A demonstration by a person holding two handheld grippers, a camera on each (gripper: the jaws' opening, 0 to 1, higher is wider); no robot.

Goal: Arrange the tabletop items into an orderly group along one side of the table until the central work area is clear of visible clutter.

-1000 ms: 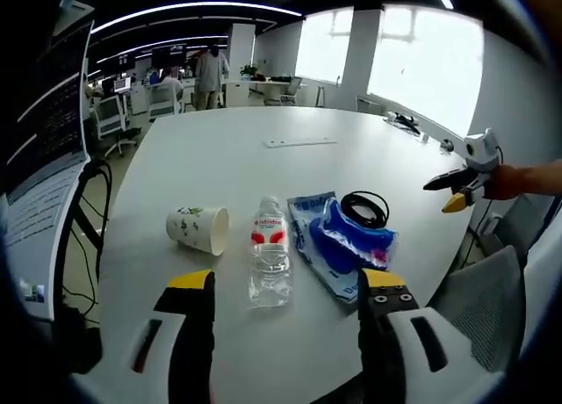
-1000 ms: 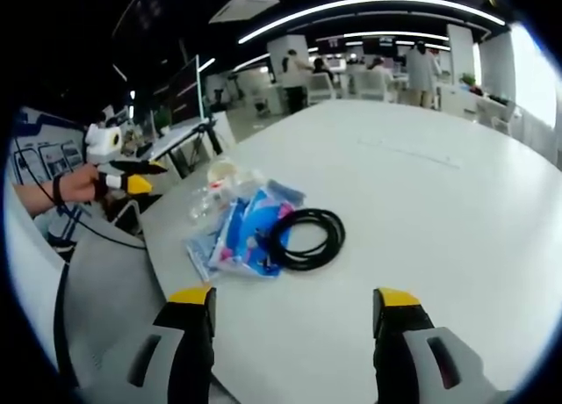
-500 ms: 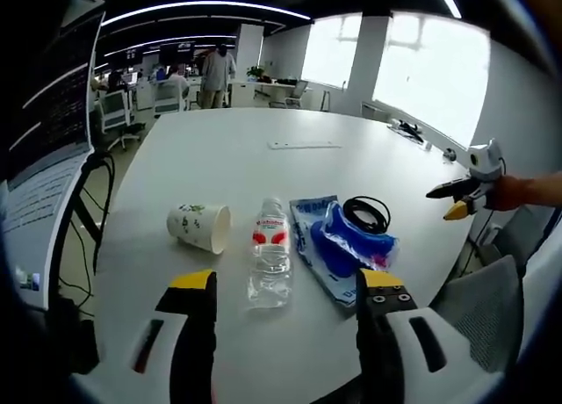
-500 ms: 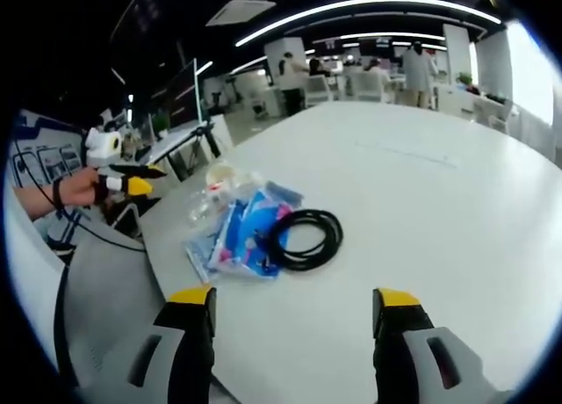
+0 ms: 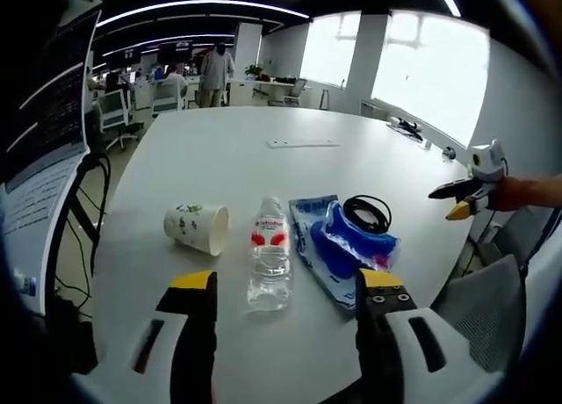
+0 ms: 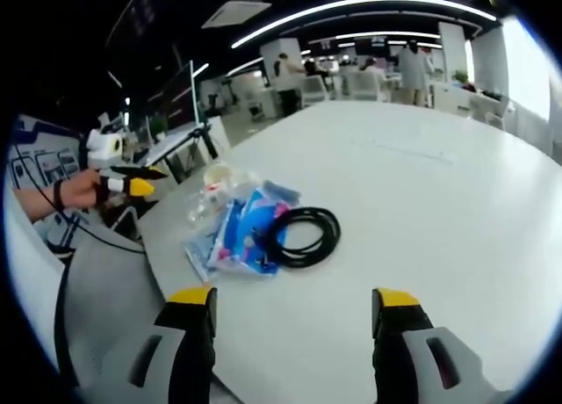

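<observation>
On the white table [image 5: 228,149] lie a paper cup [image 5: 197,227] on its side, a clear water bottle [image 5: 269,262] with a red label, a blue plastic packet [image 5: 342,246] and a coiled black cable [image 5: 366,211]. My left gripper [image 5: 287,281] stands open just short of the bottle, nothing between its yellow-tipped jaws. The right gripper [image 5: 458,199] is seen off the table's right edge, held by a hand. In the right gripper view, my right gripper [image 6: 292,296] is open, with the cable [image 6: 300,234] and packet [image 6: 239,235] ahead and the left gripper [image 6: 132,181] at far left.
A flat white strip [image 5: 300,143] lies farther back on the table. A grey chair [image 5: 486,292] stands by the near right edge, and a monitor on a stand [image 5: 48,149] to the left. Desks and people fill the office behind.
Both views have shifted only slightly with the hands. The items on the table have not moved, and both grippers stay open.
</observation>
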